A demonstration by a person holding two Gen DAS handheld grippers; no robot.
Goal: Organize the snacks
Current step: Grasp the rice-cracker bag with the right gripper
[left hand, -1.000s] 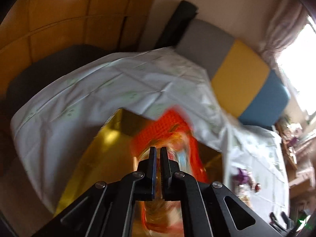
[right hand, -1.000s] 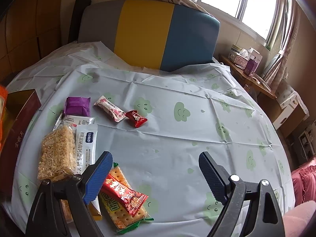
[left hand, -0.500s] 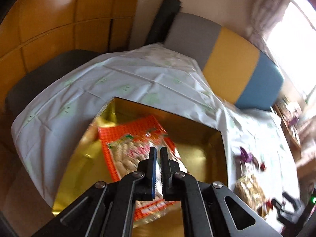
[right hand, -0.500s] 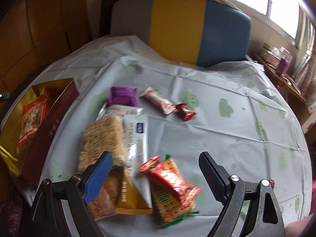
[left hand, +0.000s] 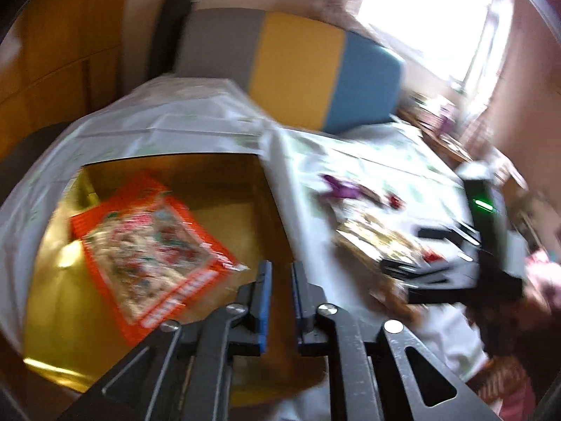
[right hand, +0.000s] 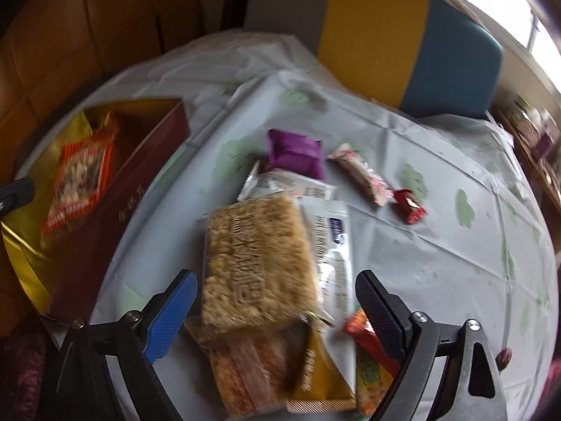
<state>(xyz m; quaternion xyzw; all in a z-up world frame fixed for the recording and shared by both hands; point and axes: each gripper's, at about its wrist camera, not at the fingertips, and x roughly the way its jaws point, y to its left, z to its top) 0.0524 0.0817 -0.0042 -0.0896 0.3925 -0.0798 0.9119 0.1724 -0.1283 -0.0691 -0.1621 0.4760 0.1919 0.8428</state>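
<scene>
An orange snack bag lies inside the gold-lined box; it shows in the right wrist view too, in the dark red box. My left gripper is slightly open and empty above the box's right part. My right gripper is wide open, straddling a rice-crisp pack in the snack pile. Nearby lie a white packet, a purple packet, a pink-white bar, a small red candy and a gold-brown pack.
A white tablecloth with green prints covers the table. A grey, yellow and blue chair back stands behind it. A cluttered side shelf and window are at the right. Wooden panelling is at the left.
My left gripper has parted a little and swung right, leaving the orange bag lying in the box. My right gripper has moved left and forward over the rice-crisp pack.
</scene>
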